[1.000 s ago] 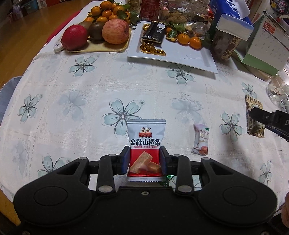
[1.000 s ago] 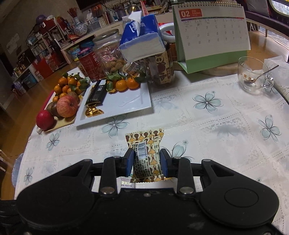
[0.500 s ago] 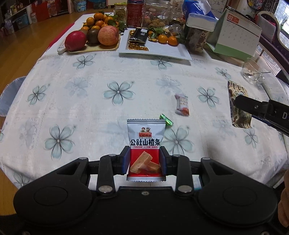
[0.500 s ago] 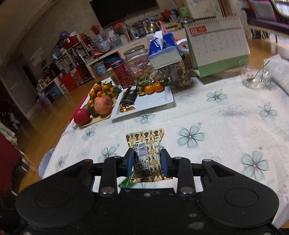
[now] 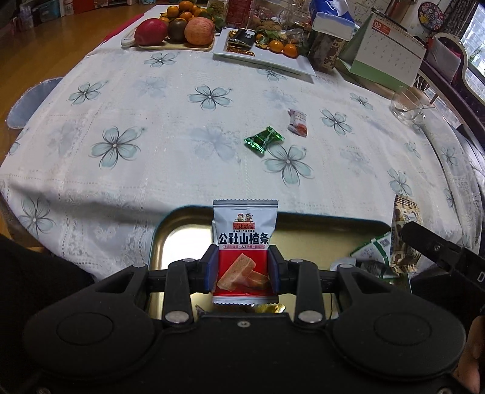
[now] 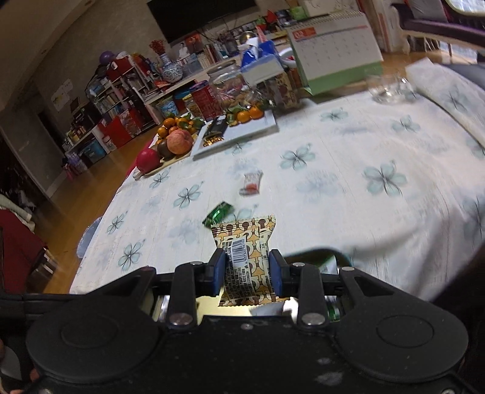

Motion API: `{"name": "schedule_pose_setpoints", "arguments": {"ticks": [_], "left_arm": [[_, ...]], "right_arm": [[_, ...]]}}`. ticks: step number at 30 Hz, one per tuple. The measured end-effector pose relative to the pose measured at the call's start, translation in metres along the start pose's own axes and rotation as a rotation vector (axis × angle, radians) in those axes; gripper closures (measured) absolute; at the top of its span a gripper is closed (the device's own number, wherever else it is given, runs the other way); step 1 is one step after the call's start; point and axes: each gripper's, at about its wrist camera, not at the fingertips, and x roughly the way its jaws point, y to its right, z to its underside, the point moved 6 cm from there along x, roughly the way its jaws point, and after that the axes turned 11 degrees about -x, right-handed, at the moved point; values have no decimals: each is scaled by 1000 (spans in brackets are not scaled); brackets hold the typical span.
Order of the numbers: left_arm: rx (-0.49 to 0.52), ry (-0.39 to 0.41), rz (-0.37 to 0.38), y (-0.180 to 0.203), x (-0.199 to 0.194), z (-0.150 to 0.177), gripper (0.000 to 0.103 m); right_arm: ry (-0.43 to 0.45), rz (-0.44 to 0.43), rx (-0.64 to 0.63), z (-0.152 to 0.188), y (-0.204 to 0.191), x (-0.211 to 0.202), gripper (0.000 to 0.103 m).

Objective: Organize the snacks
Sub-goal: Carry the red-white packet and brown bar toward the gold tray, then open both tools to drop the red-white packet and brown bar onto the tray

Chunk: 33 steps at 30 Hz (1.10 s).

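Note:
My left gripper [image 5: 242, 269] is shut on a white and red hawthorn snack packet [image 5: 244, 239], held upright over a golden metal tray [image 5: 182, 230] at the table's near edge. My right gripper [image 6: 247, 271] is shut on a brown patterned snack packet [image 6: 245, 242]; it also shows at the right of the left wrist view, the brown packet [image 5: 404, 230] over the tray's right end. A green candy [image 5: 263, 140] and a small white and red candy [image 5: 297, 121] lie on the flowered tablecloth. The tray holds a green and white packet [image 5: 374, 250] and a gold wrapper [image 5: 269, 308].
At the far side stand a fruit tray [image 5: 175, 27] with apples and oranges, a white plate [image 5: 291, 65] with snacks and tangerines, jars, a tissue box [image 5: 330, 18] and a desk calendar [image 5: 385, 51]. A glass cup [image 5: 406, 104] sits at the right.
Both grippers have drawn back toward the near table edge with their packets. The golden tray has come into view beneath them, and the green candy now lies farther ahead.

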Motion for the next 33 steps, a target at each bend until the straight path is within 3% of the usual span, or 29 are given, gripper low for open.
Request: {"name": "schedule_pose_setpoints", "arguments": {"ticks": [7,16,21,27,33], "left_arm": [[75,-67,15,11,-2,44,61],[106,-121,46,18,-5,75,61],[83,-88,11,15,-6,77,61],[88,31,-103,9,-11,73,61],[92,54,-83,10,-15,70,61]], "right_arm": [[-40,27,101,31,14,-23,70],[-77,79,38,50,12,-35,70],[-89,91,51,59,14,-39,70],[-46,135,1,57,9,-42,70],[5,177,-87,56,-2,-45,70]]}}
